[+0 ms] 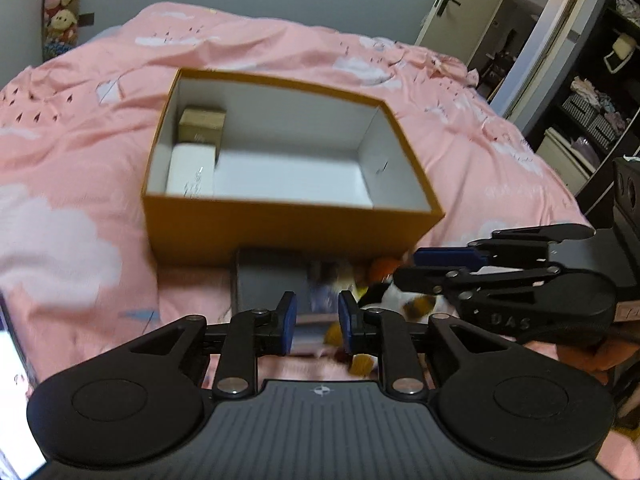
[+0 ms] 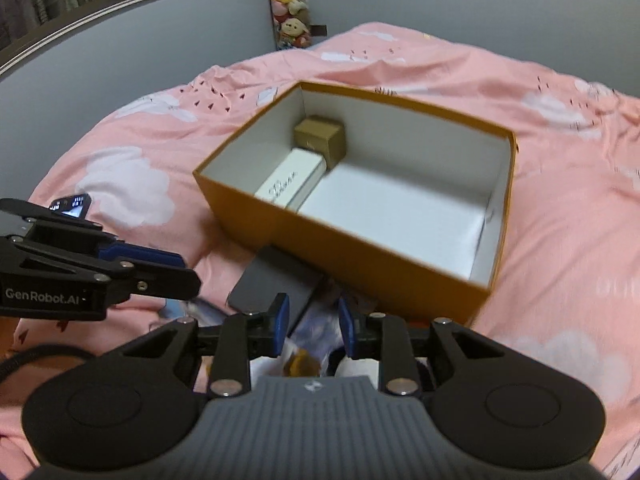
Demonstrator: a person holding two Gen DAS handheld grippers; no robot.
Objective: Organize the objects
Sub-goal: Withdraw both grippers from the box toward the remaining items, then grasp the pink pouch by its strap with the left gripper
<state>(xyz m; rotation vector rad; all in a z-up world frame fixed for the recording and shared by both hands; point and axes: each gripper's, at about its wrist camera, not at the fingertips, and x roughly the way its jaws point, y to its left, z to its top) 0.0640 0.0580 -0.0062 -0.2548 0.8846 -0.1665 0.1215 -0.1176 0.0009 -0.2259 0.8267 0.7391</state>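
Observation:
An open orange box (image 1: pixel 280 228) (image 2: pixel 360 256) sits on the pink bed. Inside it at the left lie a small brown box (image 1: pixel 202 122) (image 2: pixel 320 136) and a white box (image 1: pixel 190 176) (image 2: pixel 290 182). In front of it lies a dark flat case (image 1: pixel 272 280) (image 2: pixel 272 280) beside a pile of small plush toys (image 1: pixel 416 304) (image 2: pixel 304 360). My left gripper (image 1: pixel 316 320) is open above the case's edge. My right gripper (image 2: pixel 312 324) is open over the toy pile; in the left wrist view it (image 1: pixel 404 266) reaches in from the right.
The pink cloud-print bedspread (image 1: pixel 80 160) (image 2: pixel 560 200) covers the bed. A column of plush toys (image 1: pixel 60 8) (image 2: pixel 290 4) hangs on the far wall. A doorway and shelving (image 1: pixel 580 80) stand at the right. A lit screen (image 1: pixel 12 380) lies at the left edge.

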